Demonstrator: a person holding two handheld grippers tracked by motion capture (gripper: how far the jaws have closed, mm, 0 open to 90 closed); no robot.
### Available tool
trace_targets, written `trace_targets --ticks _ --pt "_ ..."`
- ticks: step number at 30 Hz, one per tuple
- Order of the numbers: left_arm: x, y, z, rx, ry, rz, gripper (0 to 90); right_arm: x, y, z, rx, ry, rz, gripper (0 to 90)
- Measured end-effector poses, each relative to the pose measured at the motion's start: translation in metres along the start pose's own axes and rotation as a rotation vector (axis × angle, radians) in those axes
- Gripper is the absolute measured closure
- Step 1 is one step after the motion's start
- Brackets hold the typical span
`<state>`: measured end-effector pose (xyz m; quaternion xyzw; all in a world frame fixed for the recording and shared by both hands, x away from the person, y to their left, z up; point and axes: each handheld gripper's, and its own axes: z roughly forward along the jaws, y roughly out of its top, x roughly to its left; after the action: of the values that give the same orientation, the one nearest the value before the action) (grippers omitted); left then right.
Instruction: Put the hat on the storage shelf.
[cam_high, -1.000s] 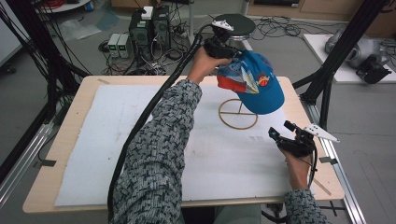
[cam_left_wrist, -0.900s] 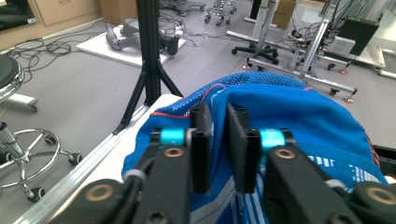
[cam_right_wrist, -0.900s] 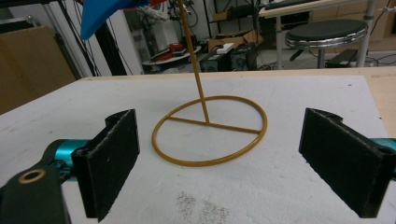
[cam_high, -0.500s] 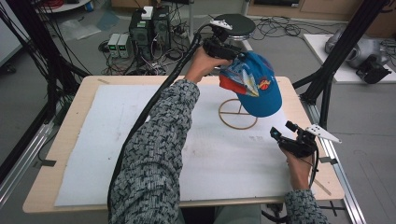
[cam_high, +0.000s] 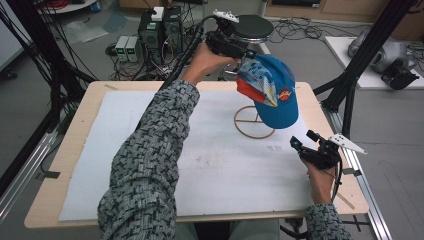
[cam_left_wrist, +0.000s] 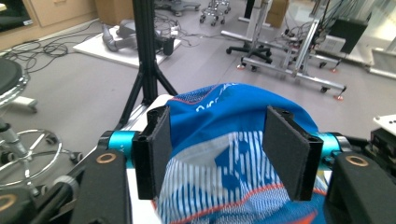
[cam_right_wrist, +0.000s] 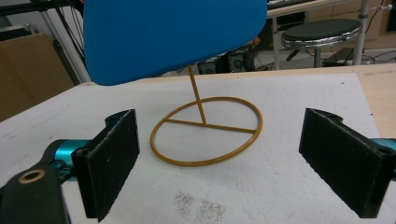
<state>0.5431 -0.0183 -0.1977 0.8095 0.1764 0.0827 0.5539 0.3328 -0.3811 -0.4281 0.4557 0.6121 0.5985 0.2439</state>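
a blue cap (cam_high: 272, 95) sits on a wire stand (cam_high: 256, 125). the left tongs (cam_left_wrist: 219, 151) have just been opening, pads off the cap's back. the right tongs (cam_right_wrist: 224, 163) gape wide, empty, above the bench (cam_high: 90, 115).

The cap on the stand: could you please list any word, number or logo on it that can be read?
White lettering along the top of the cap, left gripper view: blurred, not readable.
Round orange badge on the cap's side, high view: too small to read.
Stand: no text.
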Motion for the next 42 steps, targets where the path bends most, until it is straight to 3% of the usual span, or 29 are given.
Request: trace_targets --ticks 4,6,8,14,18,19,24,31,37,42 --pt "-0.003 0.003 -0.021 0.012 0.021 0.017 40.1 0.001 0.0 0.0 0.006 -0.002 0.007 11.5" --pt "-0.005 0.002 -0.032 -0.01 0.044 0.028 40.2 0.001 0.0 0.0 0.005 -0.005 0.005 11.4" --pt "-0.005 0.0 -0.042 -0.001 0.048 0.011 40.4 0.001 0.0 -0.001 0.001 0.0 0.002 11.5" --pt "-0.016 -0.01 -0.069 0.034 0.079 0.051 39.4 0.002 0.0 -0.001 -0.003 0.002 0.006 11.5" --pt "-0.025 -0.019 -0.084 0.039 0.1 0.052 37.6 0.003 0.0 -0.002 0.001 0.0 0.004 11.5" --pt "-0.028 -0.022 -0.088 0.029 0.126 0.074 37.5 0.003 0.0 -0.002 0.0 0.0 0.008 11.4" --pt "-0.039 -0.041 -0.109 -0.01 0.147 0.067 37.2 0.004 0.0 -0.003 -0.001 0.0 0.006 11.5" --pt "-0.054 -0.074 -0.135 -0.025 0.226 0.084 35.4 0.005 0.001 -0.004 0.0 0.0 0.0 11.4" --pt "-0.072 -0.11 -0.156 -0.022 0.304 0.112 34.2 0.006 0.0 -0.004 -0.002 0.0 -0.002 11.5" --pt "-0.082 -0.146 -0.172 -0.022 0.374 0.096 31.5 0.007 0.0 -0.005 -0.002 -0.002 -0.001 11.5"
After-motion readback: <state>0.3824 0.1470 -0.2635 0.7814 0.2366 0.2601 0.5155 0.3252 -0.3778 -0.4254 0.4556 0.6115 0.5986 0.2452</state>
